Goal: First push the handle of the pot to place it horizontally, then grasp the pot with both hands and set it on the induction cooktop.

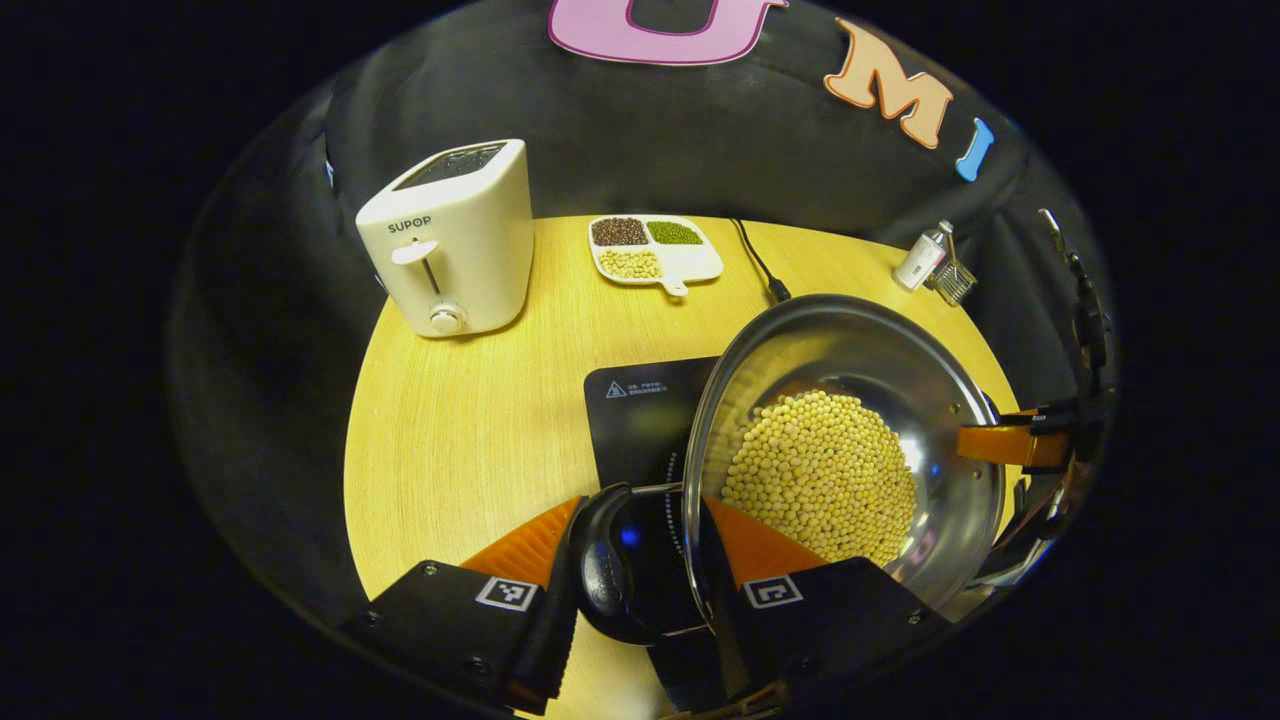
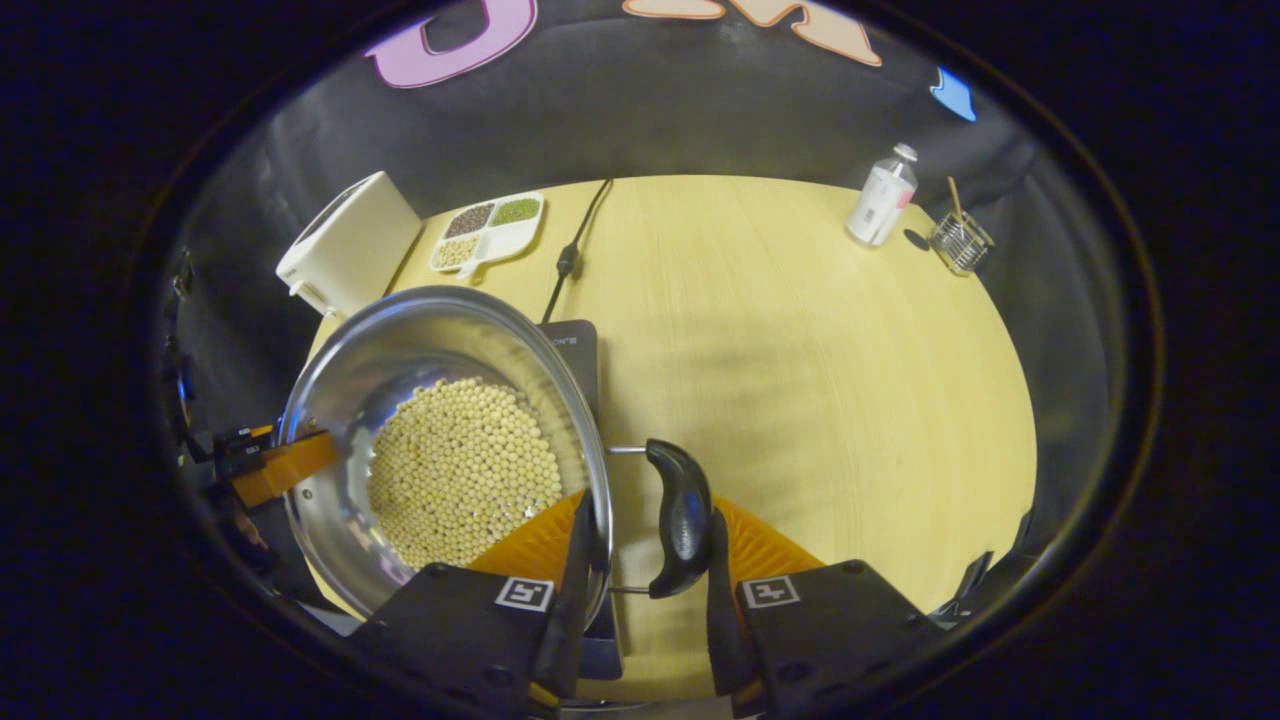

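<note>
The pot [image 1: 850,440] is a shiny stainless-steel pan with a wide rolled rim, its bottom covered by a heap of pale yellow soybeans [image 1: 820,478]. It has a dark, curved loop handle on a wire bracket at each side. It sits above the black induction cooktop [image 1: 640,415], covering the cooktop's right part in the left gripper view; whether it touches the glass cannot be told.

The left gripper [image 1: 640,560] is clenched across the near side of the pot: one finger lies outside the dark handle [image 1: 605,565], the other inside the rim against the wall. The right gripper [image 2: 645,545] grasps the opposite side the same way, one finger inside the rim, the other outside the handle [image 2: 678,518].

On the round wooden surface [image 2: 800,380] stand a white toaster [image 1: 450,240] marked "SUPOR", a white divided dish [image 1: 655,250] of dark, green and pale beans, a small white bottle [image 2: 882,195], and a small glass holder [image 2: 960,243] beside the bottle. A black cable [image 2: 575,245] runs towards the cooktop, which bears a warning triangle and small print too fine to read.
</note>
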Action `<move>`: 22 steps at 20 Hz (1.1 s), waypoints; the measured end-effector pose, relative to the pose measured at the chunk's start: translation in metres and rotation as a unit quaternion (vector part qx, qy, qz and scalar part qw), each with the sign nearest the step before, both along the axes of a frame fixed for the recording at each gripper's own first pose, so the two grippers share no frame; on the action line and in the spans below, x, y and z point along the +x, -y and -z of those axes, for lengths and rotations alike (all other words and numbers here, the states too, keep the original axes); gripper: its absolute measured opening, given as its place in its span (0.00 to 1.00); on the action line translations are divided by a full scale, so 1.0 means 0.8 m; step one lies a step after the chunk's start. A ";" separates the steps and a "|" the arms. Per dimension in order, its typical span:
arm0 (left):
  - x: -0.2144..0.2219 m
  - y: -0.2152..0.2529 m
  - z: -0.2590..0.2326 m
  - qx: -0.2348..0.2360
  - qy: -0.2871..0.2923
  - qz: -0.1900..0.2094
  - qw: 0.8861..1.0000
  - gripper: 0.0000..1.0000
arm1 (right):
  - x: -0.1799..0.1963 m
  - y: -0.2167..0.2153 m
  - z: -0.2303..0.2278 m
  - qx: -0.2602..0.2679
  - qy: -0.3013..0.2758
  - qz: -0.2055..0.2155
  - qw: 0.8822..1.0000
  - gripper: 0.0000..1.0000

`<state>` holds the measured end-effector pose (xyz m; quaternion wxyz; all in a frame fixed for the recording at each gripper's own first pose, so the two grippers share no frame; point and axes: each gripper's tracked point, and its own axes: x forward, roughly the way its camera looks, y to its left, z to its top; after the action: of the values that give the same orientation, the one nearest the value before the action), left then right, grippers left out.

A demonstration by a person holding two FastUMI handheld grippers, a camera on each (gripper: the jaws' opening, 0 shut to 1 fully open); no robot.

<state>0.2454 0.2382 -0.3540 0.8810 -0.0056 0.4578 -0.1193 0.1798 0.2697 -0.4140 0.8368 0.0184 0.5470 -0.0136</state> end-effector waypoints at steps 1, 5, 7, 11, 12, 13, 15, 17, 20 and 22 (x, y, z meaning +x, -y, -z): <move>0.002 -0.003 0.000 0.002 0.002 0.001 1.000 0.60 | -0.001 -0.002 0.000 -0.001 -0.001 0.001 1.000 0.53; 0.004 -0.007 0.001 0.003 0.005 -0.002 1.000 0.61 | -0.003 -0.003 -0.002 -0.001 0.005 0.002 1.000 0.54; 0.001 -0.008 0.002 0.010 -0.001 -0.007 1.000 0.62 | 0.000 -0.002 -0.002 0.004 0.009 0.001 1.000 0.48; -0.011 -0.013 0.008 0.071 -0.020 0.007 0.997 0.72 | 0.000 0.002 -0.001 0.019 0.012 -0.001 1.000 0.55; -0.012 -0.016 0.007 0.094 -0.017 0.016 0.995 0.80 | 0.000 0.001 -0.001 0.029 0.014 0.003 0.999 0.58; -0.011 -0.016 0.003 0.114 -0.008 0.025 0.993 0.81 | 0.001 -0.001 -0.002 0.042 0.015 0.007 0.999 0.64; -0.008 -0.016 -0.008 0.136 0.013 0.033 0.990 0.87 | -0.001 0.000 -0.005 0.056 0.017 0.011 0.998 0.80; -0.007 -0.013 -0.023 0.141 0.033 0.031 0.989 0.87 | 0.000 0.007 -0.011 0.060 0.025 0.010 0.998 0.92; -0.005 -0.015 -0.048 0.163 0.062 0.029 0.984 0.90 | 0.007 0.012 -0.027 0.076 0.051 0.012 0.996 0.96; -0.002 -0.015 -0.065 0.179 0.085 0.020 0.980 0.97 | 0.010 0.022 -0.036 0.079 0.064 0.014 0.995 0.95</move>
<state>0.2439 0.2499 -0.3020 0.9010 0.1715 0.3949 -0.0532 0.1876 0.2523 -0.3854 0.8655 0.0934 0.4917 0.0192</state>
